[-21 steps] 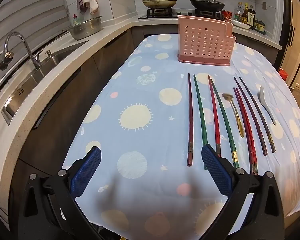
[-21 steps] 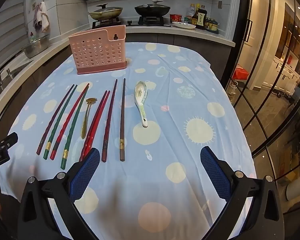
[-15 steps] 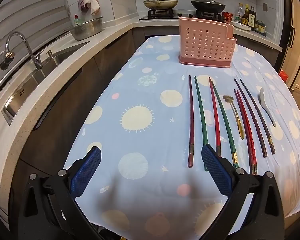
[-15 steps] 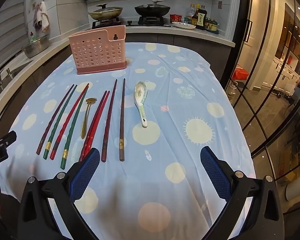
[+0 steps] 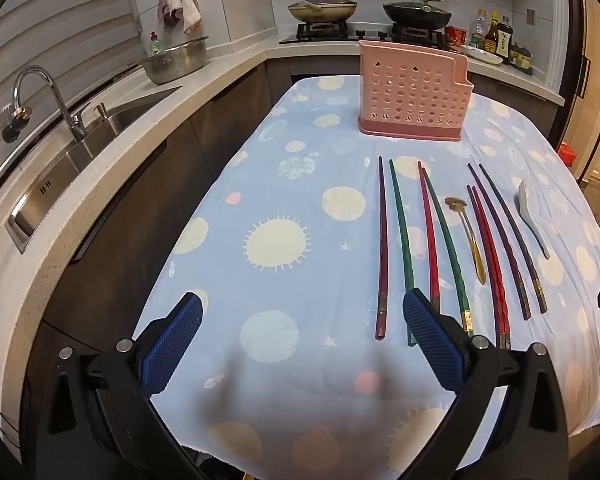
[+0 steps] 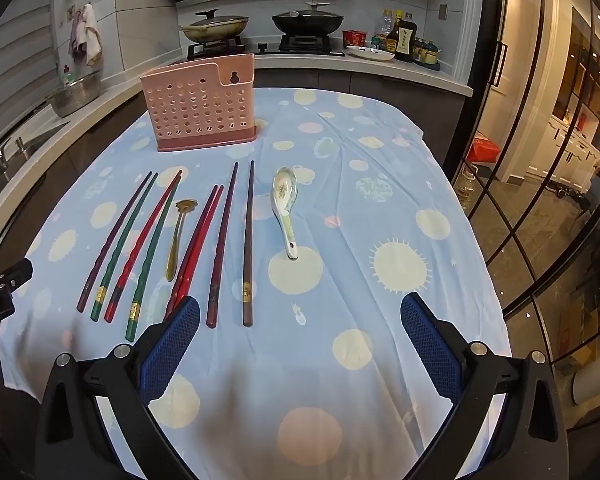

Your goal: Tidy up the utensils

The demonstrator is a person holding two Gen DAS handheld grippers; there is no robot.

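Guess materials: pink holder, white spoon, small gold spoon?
Pink holder: moulded plastic, matte, with punched round holes. White spoon: likely glazed ceramic, glossy with a painted pattern. Small gold spoon: probably metal, shiny brass-coloured sheen.

Table under a blue sun-and-dot tablecloth (image 6: 380,360), bearing: upright pink perforated utensil holder (image 6: 202,108) at far end; row of red, green and dark chopsticks (image 6: 220,240); gold spoon (image 6: 178,236); ceramic soup spoon (image 6: 285,208).

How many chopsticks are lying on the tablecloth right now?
8, all side by side in front of the pink utensil holder: four left of the gold spoon, two maroon-green pairs, and four right of it, a red pair and two dark ones. None looks hidden.
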